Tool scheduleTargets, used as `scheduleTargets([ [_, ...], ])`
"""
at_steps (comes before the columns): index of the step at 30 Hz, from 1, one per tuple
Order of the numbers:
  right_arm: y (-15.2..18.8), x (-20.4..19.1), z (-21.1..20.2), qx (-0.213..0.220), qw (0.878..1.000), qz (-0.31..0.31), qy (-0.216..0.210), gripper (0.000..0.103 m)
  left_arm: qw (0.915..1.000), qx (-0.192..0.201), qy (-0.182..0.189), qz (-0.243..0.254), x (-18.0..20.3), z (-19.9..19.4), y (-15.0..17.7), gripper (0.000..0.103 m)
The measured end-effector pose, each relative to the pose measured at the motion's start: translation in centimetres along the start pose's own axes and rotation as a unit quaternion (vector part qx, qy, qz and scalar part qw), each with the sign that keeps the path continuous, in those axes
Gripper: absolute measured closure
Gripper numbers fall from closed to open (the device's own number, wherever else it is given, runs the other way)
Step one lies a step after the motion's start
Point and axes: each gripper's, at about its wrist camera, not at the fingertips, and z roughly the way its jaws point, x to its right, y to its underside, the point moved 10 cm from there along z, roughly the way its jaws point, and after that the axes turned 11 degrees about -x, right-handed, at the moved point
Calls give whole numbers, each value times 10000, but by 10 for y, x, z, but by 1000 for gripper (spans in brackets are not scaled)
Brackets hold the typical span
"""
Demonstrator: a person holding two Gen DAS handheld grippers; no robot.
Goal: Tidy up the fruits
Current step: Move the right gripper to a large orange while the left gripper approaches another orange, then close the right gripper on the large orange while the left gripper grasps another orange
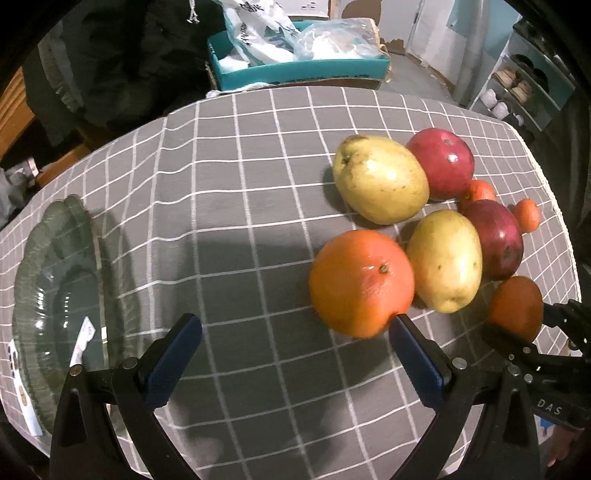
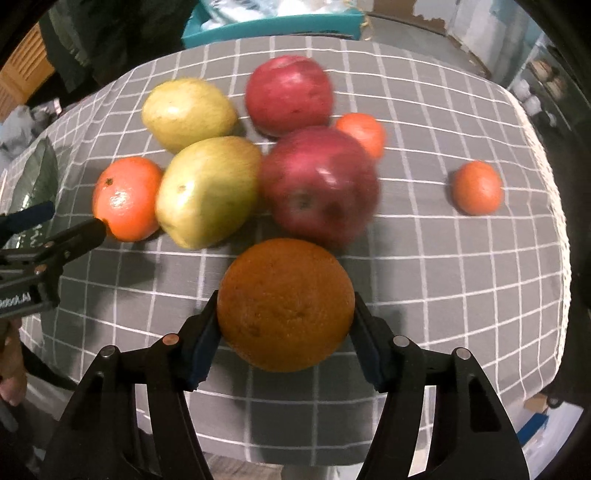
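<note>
Currently I hold the right gripper (image 2: 284,328) clamped on a dull orange (image 2: 285,304) at the near table (image 2: 443,280) edge, while my left gripper (image 1: 295,332) stands wide, one finger beside a bright orange (image 1: 360,282).

White letters "DAS" on black body of right tongs (image 1: 550,402), near right corner of left wrist view. Partial white lettering, perhaps "Robot.AI", on left tongs body (image 2: 14,301), near left edge of right wrist view. Printed characters on far plastic bag (image 1: 258,33), unreadable.
</note>
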Motion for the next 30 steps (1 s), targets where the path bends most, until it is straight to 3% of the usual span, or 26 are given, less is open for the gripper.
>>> scheduleTargets([
  [9, -2, 51, -6, 271, 9990, 260, 248, 39, 9999, -32, 58, 106, 18, 10, -11, 1],
  [14, -11, 90, -14, 354, 9985, 376, 206, 39, 9997, -77, 232, 55, 21, 18, -16, 1],
  [17, -15, 93, -14, 384, 9982, 422, 184, 39, 9992, -106, 378, -8, 22, 23, -16, 3],
  [24, -29, 88, -12, 481, 9976, 452, 210, 39, 9979, -150, 624, 90, 34, 30, -18, 21],
  [27, -28, 89, -12, 516, 9973, 478, 213, 39, 9967, -114, 794, 136, 40, 27, -18, 34],
  [30, -31, 88, -15, 564, 9969, 483, 242, 39, 9969, -110, 763, 145, 41, 24, -17, 35],
])
